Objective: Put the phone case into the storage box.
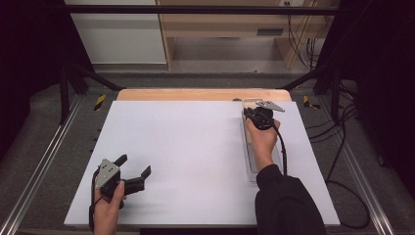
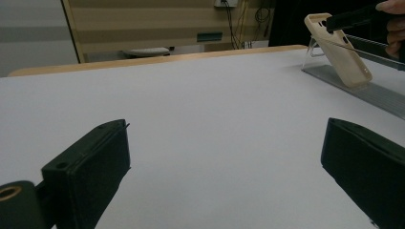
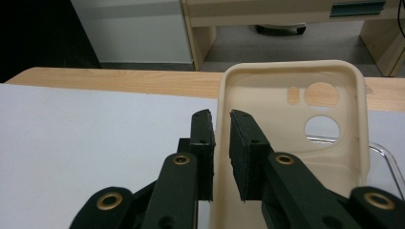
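right gripper [image 3: 220, 157]: jaws straddle phone case [image 3: 305, 143] left wall, barely gripping | case leans lengthwise on clear stand [image 2: 353, 86] | left gripper [image 2: 224, 176]: jaws open, well apart

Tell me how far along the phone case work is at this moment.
Done: the right claw has its jaws on the side wall of the beige phone case, which leans on the clear stand. In hand: that grip. Left: lifting the case away; the left claw waits open over the white table.
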A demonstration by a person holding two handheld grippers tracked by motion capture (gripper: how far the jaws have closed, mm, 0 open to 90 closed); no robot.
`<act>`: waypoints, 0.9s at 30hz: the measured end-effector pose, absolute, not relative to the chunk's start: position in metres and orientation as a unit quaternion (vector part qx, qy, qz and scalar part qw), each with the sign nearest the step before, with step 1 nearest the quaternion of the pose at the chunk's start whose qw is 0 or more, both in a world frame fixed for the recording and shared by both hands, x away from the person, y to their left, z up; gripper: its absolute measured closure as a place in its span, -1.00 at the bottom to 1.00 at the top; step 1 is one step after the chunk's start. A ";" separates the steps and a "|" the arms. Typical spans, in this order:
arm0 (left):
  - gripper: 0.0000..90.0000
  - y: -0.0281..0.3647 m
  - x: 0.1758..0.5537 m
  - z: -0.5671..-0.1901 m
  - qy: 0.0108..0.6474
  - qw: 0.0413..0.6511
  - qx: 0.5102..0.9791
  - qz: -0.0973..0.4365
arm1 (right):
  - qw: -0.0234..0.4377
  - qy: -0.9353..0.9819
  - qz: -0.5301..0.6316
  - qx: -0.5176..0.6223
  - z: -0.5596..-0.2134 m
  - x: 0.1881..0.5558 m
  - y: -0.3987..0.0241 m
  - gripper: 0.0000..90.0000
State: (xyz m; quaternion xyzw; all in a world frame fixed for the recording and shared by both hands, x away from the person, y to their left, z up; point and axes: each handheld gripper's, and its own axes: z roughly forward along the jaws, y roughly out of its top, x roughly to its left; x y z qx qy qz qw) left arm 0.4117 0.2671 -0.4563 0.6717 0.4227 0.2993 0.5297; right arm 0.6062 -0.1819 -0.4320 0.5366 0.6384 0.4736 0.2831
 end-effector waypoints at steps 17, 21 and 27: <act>-0.95 0.267 0.412 -0.456 0.422 0.530 0.672 0.299 | 0.284 0.630 0.477 0.543 -0.426 0.604 -0.185 0.45; -0.95 0.268 0.412 -0.456 0.423 0.528 0.672 0.302 | 0.281 0.629 0.477 0.546 -0.425 0.603 -0.186 0.33; -0.95 0.268 0.412 -0.456 0.423 0.527 0.672 0.302 | 0.278 0.629 0.480 0.545 -0.423 0.602 -0.188 0.14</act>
